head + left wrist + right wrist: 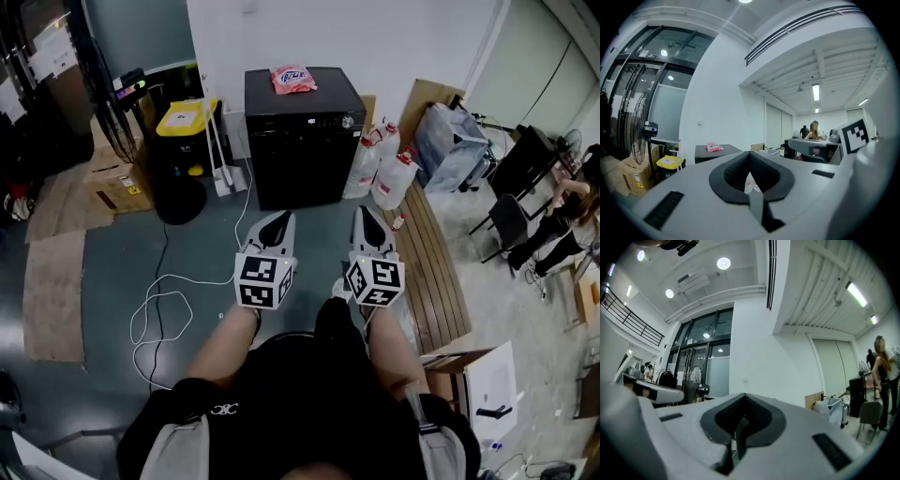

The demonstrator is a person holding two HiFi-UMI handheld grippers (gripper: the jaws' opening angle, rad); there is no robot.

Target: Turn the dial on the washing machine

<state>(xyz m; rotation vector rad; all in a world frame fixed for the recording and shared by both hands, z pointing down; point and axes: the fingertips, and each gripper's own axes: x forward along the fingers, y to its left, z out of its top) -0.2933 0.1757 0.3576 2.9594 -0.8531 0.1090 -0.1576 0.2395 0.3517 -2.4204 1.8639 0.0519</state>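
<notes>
Person is wearing black top [300, 394], grey shoulder panels [183, 450], 1 small white logo [223, 410]. Left gripper [278, 218] and right gripper [366, 215] are showing white shells [693, 197], black pads [732, 174], black-and-white marker cubes [262, 281].

washing machine [302, 141]: matt black | bench [439, 272]: slatted wood | floor [112, 272]: smooth

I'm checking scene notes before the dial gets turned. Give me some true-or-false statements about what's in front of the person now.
A pink packet lies on top of the black box-shaped washing machine. True.
The right gripper is touching the machine's small silver dial. False: it is held well short of the machine.
The white plastic jugs stand at the machine's left in the head view. False: they stand at its right.
The left gripper has its jaws together with nothing between them. True.
</notes>
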